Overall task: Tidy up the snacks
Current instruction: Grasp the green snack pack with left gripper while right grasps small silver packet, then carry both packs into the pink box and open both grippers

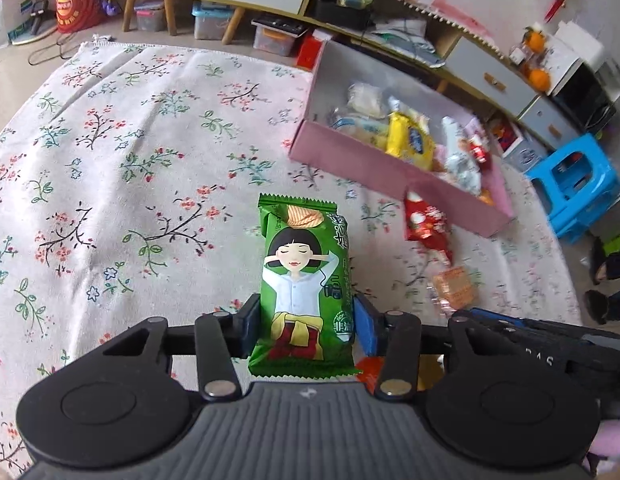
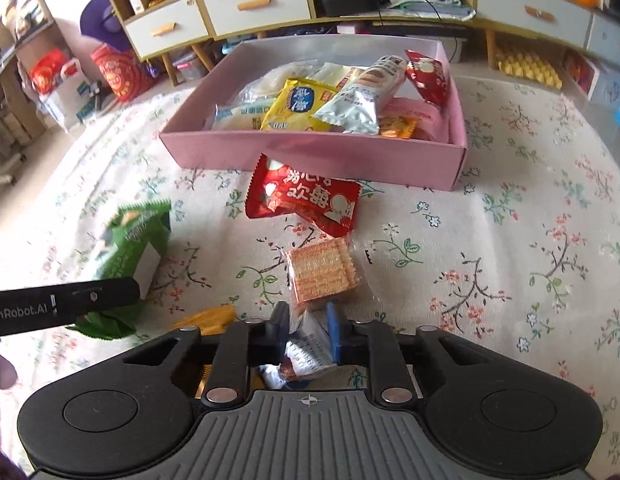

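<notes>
My left gripper (image 1: 305, 312) is shut on a green snack pack (image 1: 305, 264) printed with a cartoon girl, held lengthwise above the floral cloth. The same green pack (image 2: 129, 240) shows at the left of the right wrist view, under the left gripper's black body (image 2: 61, 300). My right gripper (image 2: 307, 316) is shut on the crimped wrapper end of a clear cracker pack (image 2: 322, 268), which lies on the cloth. A red packet (image 2: 305, 196) lies against the front wall of the pink box (image 2: 310, 156), which holds several snacks.
A yellow-orange packet (image 2: 209, 316) lies partly hidden beside the right gripper's left finger. A blue stool (image 1: 578, 184) stands right of the box. Low cabinets with drawers (image 2: 253, 4) and storage bins line the far side. The floral cloth (image 1: 129, 140) stretches wide on the left.
</notes>
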`<action>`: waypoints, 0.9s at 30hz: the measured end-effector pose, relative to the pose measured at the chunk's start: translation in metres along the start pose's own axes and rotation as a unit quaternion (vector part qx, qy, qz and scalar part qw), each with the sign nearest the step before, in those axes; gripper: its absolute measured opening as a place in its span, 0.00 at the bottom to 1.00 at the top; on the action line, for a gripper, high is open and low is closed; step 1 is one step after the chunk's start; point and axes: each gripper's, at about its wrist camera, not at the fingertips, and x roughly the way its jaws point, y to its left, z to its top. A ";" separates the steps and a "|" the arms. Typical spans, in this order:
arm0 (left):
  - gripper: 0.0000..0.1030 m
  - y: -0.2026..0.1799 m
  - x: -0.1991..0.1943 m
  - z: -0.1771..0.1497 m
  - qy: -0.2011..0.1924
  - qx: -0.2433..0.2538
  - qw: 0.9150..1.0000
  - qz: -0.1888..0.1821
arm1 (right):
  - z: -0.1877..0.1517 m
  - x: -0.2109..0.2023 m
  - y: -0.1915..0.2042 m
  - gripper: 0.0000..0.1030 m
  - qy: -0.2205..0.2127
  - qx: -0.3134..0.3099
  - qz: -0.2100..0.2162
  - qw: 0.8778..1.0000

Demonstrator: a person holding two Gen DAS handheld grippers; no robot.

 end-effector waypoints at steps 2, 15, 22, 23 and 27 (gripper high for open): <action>0.42 0.000 -0.004 0.000 -0.004 0.003 1.000 -0.001 | 0.002 -0.007 -0.005 0.13 -0.002 0.009 0.012 1.000; 0.42 -0.009 -0.018 0.002 -0.027 -0.001 1.000 -0.009 | 0.011 -0.033 -0.032 0.12 -0.011 0.084 0.059 0.995; 0.42 -0.018 -0.020 0.004 -0.037 0.003 0.999 -0.017 | 0.019 -0.044 -0.036 0.11 -0.030 0.102 0.070 0.992; 0.42 -0.020 -0.021 0.005 -0.039 0.002 0.999 -0.018 | 0.021 -0.045 -0.036 0.11 -0.032 0.105 0.073 0.991; 0.42 -0.029 -0.023 0.013 -0.059 0.001 0.998 -0.016 | 0.030 -0.051 -0.034 0.11 -0.046 0.114 0.084 0.989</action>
